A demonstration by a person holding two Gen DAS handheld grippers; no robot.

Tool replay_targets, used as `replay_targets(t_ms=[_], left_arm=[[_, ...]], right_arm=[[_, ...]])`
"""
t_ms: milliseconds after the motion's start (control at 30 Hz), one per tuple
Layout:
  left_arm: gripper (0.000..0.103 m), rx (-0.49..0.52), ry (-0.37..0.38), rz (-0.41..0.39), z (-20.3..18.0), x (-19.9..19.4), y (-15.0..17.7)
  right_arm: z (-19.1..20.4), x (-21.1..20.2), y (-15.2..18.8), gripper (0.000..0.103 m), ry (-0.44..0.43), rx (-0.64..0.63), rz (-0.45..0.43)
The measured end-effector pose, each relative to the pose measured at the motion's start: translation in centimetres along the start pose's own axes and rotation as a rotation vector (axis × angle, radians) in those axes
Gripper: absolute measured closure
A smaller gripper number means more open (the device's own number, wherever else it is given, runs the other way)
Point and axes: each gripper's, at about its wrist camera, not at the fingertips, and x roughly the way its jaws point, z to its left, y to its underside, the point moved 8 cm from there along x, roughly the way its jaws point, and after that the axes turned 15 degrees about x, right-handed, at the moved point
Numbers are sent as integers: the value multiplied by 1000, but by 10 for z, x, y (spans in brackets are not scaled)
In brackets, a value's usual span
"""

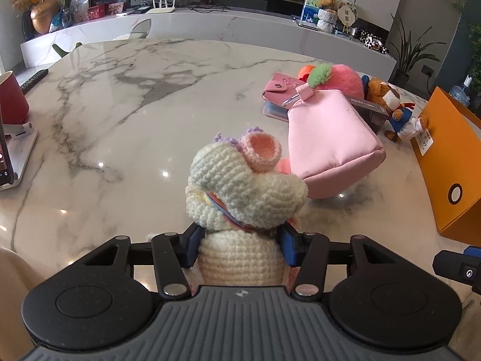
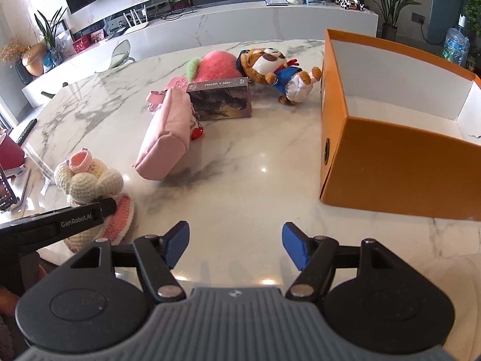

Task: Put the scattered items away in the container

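So the left hand-held gripper has its blue pads clamped on either side of the crocheted doll, a cream yarn thing with a peach-pink hat bit on top. It sits at the near edge of the marble desk, and I honestly can't tell from the wrist view whether it's lifted off the surface or still resting on it. The right hand-held gripper is just hanging over bare marble with its jaws apart, nothing between them.

The rest of the clutter is bunched up further back: a pink pouch lying on its side, a dark photo card box leaning right against it, a fluffy pink peach plush behind that, and a little bear plush in a blue outfit lying just beside the orange box. There's also a pink snap wallet tucked behind the pouch (only really visible from the left side). The orange box is open at the top, white inside, and well apart from the doll.
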Motion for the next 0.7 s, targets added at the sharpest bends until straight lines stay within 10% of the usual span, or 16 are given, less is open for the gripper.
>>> replay_targets(t_ms=[300,700], left_arm=[[43,70,9,23,-6,7,-3],[42,81,10,21,-1,13,-8]], right_arm=[[8,12,-1,32,-66,-17,113],[18,26,75,36,-119,-190,506]])
